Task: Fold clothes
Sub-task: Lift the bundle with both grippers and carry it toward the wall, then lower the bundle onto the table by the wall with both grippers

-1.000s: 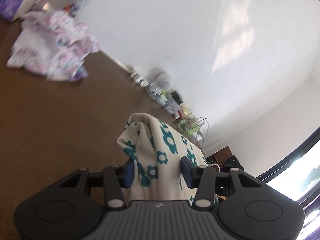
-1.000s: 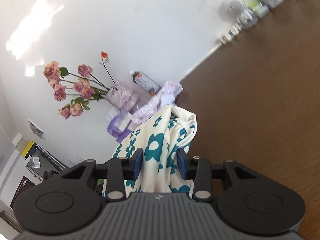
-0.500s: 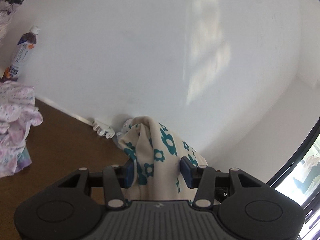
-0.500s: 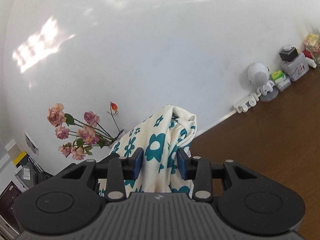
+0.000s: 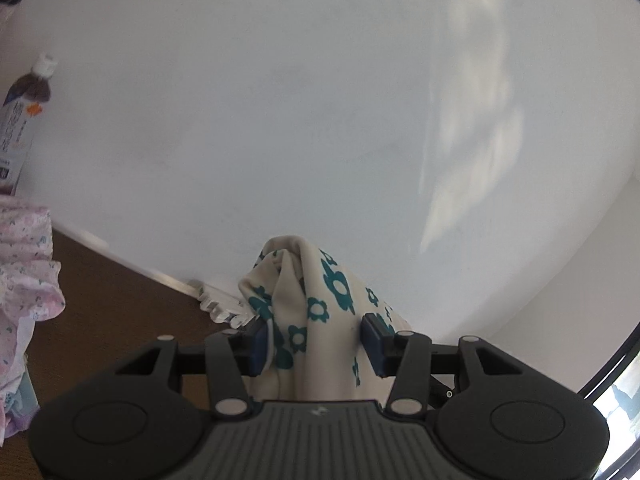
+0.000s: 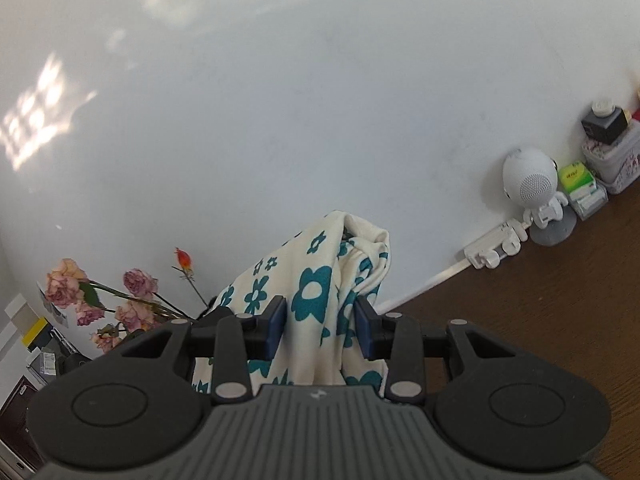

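Both grippers have tilted up since a second ago, so the white wall (image 5: 320, 120) now fills most of each view and the brown table (image 5: 120, 312) has dropped to the lower edges.

My left gripper (image 5: 316, 344) is pinching a bunched fold of the cream cloth with teal flowers (image 5: 312, 292), its blue pads (image 5: 258, 344) pressed in against the fabric on either side with the gather between them. The cloth rises in a peak just past the fingertips and drapes back toward the gripper body. My right gripper (image 6: 320, 328) is clamped on the same flowered cloth (image 6: 316, 280), jaws narrowed onto a thick bundle that stands up beyond the pads (image 6: 276, 328) and hangs down near the body. The cloth is lifted off the table in both views.

On the left in the left wrist view, a pile of pink floral clothes (image 5: 24, 280) lies on the table, with a labelled bottle (image 5: 20, 120) behind it against the wall. A white power strip (image 5: 224, 308) sits at the wall's foot just left of the cloth peak.

In the right wrist view, faded roses (image 6: 100, 296) stand at far left. At far right a small white round speaker figure (image 6: 532, 188) stands by the wall, beside a green box (image 6: 576, 176) and a lidded container (image 6: 612, 160).
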Demonstrator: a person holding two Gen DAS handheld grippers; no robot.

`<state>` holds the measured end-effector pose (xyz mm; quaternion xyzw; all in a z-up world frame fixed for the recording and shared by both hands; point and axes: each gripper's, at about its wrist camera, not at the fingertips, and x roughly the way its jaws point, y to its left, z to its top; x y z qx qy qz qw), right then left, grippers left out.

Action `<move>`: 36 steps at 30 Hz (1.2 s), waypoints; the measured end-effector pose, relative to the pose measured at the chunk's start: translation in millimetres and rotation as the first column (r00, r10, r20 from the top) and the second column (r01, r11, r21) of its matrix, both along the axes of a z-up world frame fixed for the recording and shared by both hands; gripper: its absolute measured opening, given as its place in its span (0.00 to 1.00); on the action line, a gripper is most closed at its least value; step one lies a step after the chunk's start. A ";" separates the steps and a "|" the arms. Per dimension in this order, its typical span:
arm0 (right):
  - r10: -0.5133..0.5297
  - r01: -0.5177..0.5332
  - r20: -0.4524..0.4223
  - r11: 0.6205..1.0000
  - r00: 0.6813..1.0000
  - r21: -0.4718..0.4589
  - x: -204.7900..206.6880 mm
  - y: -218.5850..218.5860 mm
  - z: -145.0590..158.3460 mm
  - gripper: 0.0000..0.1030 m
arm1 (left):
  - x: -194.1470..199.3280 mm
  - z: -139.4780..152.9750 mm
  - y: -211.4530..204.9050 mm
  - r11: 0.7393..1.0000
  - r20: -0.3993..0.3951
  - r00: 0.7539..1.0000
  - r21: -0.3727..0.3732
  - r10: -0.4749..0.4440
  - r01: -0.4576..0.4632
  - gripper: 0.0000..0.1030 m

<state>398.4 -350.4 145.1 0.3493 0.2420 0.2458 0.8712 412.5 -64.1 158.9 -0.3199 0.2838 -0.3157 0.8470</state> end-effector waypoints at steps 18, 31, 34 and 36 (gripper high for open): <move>0.000 0.010 -0.255 0.999 0.967 0.038 118.0 -13.4 -191.3 0.35 | 110.9 -184.5 -29.3 0.998 -0.219 0.974 0.006 0.059 -0.059 0.44; -0.001 0.008 -0.262 1.000 0.965 0.027 138.8 -15.8 -199.2 0.38 | 127.2 -193.9 -54.9 0.995 -0.108 0.992 0.086 0.058 -0.049 0.51; 0.000 0.005 -0.261 1.000 0.965 0.021 139.3 -14.3 -200.3 0.40 | 119.1 -192.2 -44.6 0.994 -0.093 0.994 0.100 0.053 -0.043 0.52; 0.000 0.002 -0.252 1.000 0.968 0.008 138.2 -12.1 -199.2 0.41 | 114.1 -189.3 -39.8 0.993 -0.079 0.995 0.113 0.052 -0.043 0.53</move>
